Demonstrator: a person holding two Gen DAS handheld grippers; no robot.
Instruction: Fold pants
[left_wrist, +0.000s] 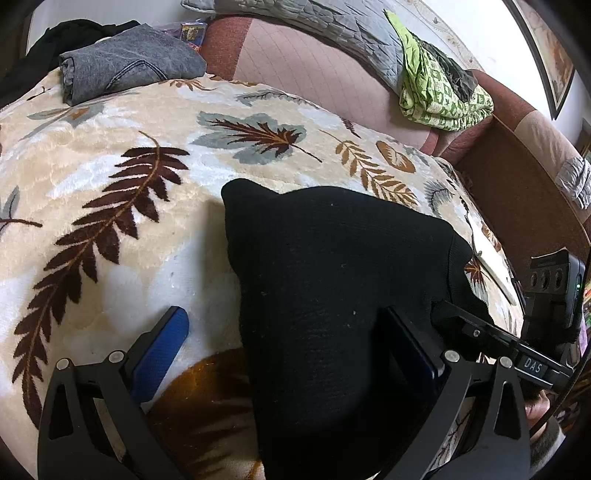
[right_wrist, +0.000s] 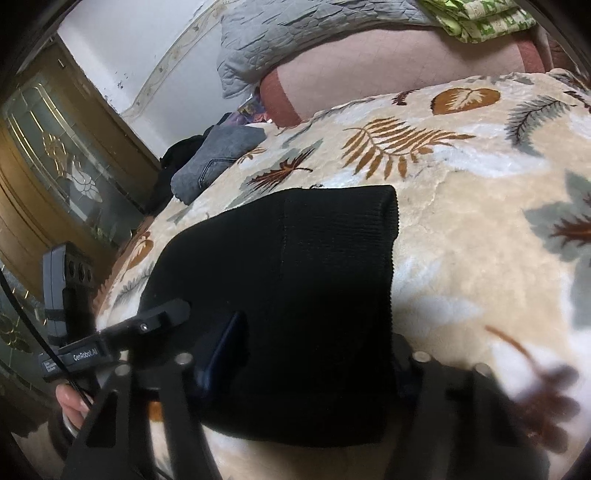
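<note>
Left wrist view: showed black pants (left_wrist: 332, 295) folded thick mid-frame on leaf blanket (left_wrist: 110, 184), left gripper (left_wrist: 295, 354) spread open astride their lower left edge, pinching nothing. Right wrist view: showed right gripper (right_wrist: 317, 354) half closed astride the bundle's near end, grip impossible to tell. Judged soft, light, floppy; best pinched at thick folded edge.

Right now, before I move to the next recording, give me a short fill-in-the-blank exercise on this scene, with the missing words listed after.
1. The pants being folded are ____ in colour.
2. They lie on a cream blanket patterned with ____.
3. The folded grey garment sits at the blanket's ____ corner in the left wrist view.
4. The pad on the left gripper finger resting on bare blanket is ____.

Missing words: black; leaves; top left; blue
</note>
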